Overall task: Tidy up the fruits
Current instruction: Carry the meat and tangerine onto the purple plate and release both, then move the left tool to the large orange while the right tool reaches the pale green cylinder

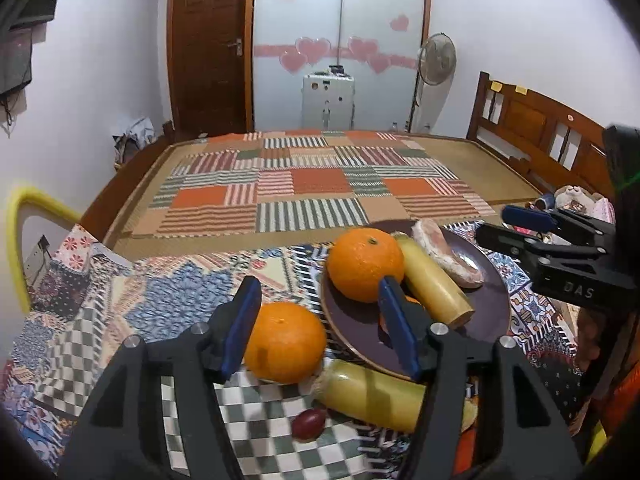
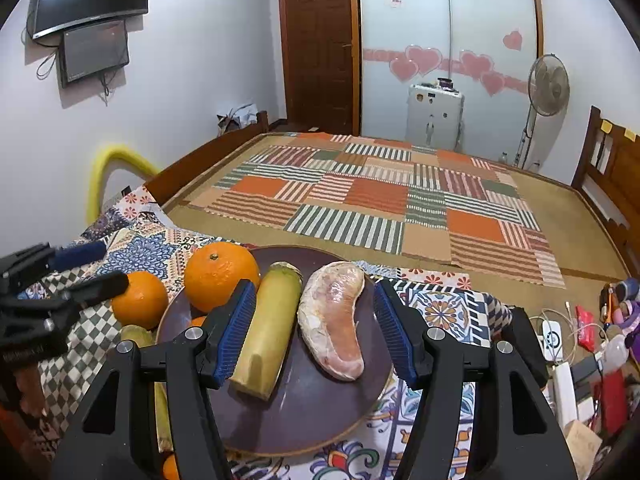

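Observation:
A dark purple plate (image 1: 486, 322) (image 2: 304, 416) sits on the patterned cloth. On it lie an orange (image 1: 366, 264) (image 2: 220, 276), a pale yellow peeled stick (image 1: 434, 286) (image 2: 268, 332) and a pink pomelo segment (image 1: 444, 258) (image 2: 334, 320). A second orange (image 1: 286, 342) (image 2: 140, 300) rests on the cloth left of the plate, between the blue pads of my left gripper (image 1: 320, 322), which is open and not pressing it. My right gripper (image 2: 316, 332) hangs open over the plate, the stick and the segment lying between its pads.
Another yellow stick (image 1: 372, 400) and a small red fruit (image 1: 308, 424) lie on the cloth near me. A bed with a patchwork mat (image 2: 380, 200) stretches behind. Cables, boxes and bottles (image 2: 580, 360) crowd the right side. A yellow padded frame (image 1: 24, 216) stands at the left.

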